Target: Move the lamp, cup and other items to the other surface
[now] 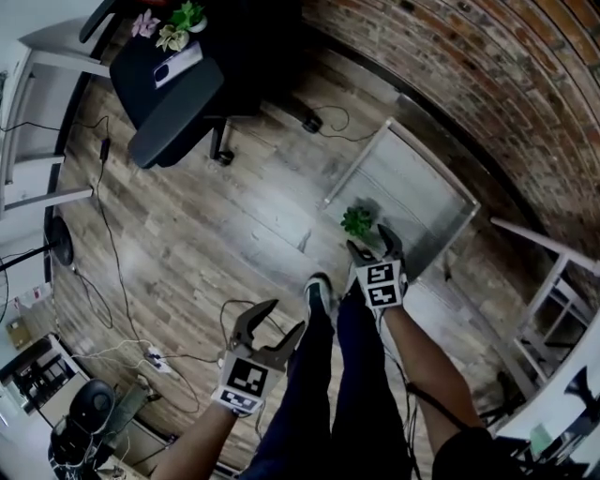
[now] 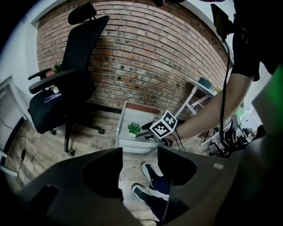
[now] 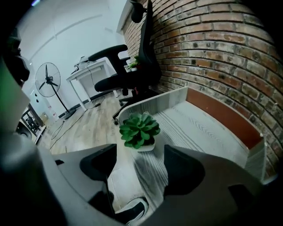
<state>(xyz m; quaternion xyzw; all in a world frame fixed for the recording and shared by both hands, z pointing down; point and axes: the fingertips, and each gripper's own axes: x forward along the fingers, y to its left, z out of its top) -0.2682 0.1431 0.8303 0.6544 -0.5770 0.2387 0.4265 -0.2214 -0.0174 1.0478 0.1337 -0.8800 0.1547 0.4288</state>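
A small green succulent in a white pot [image 1: 357, 221] stands at the near corner of a low grey table [image 1: 422, 178] by the brick wall. My right gripper [image 1: 373, 244] hangs just short of it with its jaws open and nothing between them. In the right gripper view the succulent [image 3: 139, 129] sits just beyond the fingertips of the right gripper [image 3: 140, 155]. My left gripper [image 1: 274, 323] is open and empty over the wood floor, left of my legs. From the left gripper [image 2: 139, 155] I see the succulent [image 2: 134, 128] and the right gripper's marker cube [image 2: 163, 125].
A black office chair [image 1: 178, 103] stands at the far left, with potted flowers [image 1: 173, 28] and a flat white thing [image 1: 178, 66] on its seat. Cables and a power strip [image 1: 155, 359] lie on the floor. A fan [image 3: 49, 81], a white desk [image 3: 90, 66] and a white rack [image 1: 553, 291] stand around.
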